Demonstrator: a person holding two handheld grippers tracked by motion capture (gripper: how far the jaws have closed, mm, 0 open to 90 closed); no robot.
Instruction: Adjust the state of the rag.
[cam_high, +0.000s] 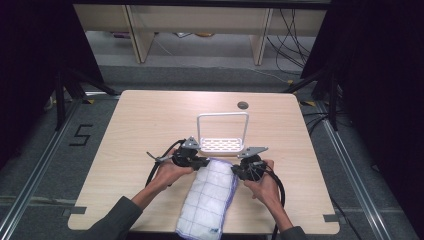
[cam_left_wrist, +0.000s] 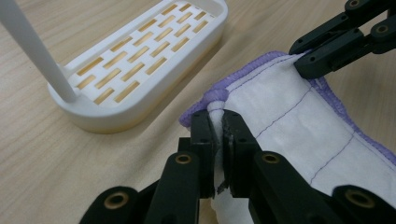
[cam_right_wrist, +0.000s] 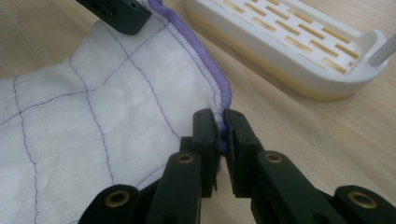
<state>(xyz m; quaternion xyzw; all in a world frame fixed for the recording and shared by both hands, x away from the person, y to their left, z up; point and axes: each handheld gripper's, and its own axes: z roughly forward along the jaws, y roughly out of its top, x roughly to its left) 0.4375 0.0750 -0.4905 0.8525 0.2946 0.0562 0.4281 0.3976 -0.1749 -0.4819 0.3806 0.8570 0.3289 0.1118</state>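
Light wood surface (cam_high: 140, 130), grey floor all round it, dark curtains off to the sides. A white cloth (cam_high: 210, 197) with purple trim and stitched grid lines is laid out near the front edge, its near end hanging over it. The far corners are pinched by both tools: the left gripper (cam_left_wrist: 218, 122) fingers are closed tight on one purple-edged corner, and the right gripper (cam_right_wrist: 223, 122) fingers are clamped on the other. Just beyond the cloth, a white slotted rack (cam_high: 221, 145) with a tall hoop handle is seen, close by but not touching.
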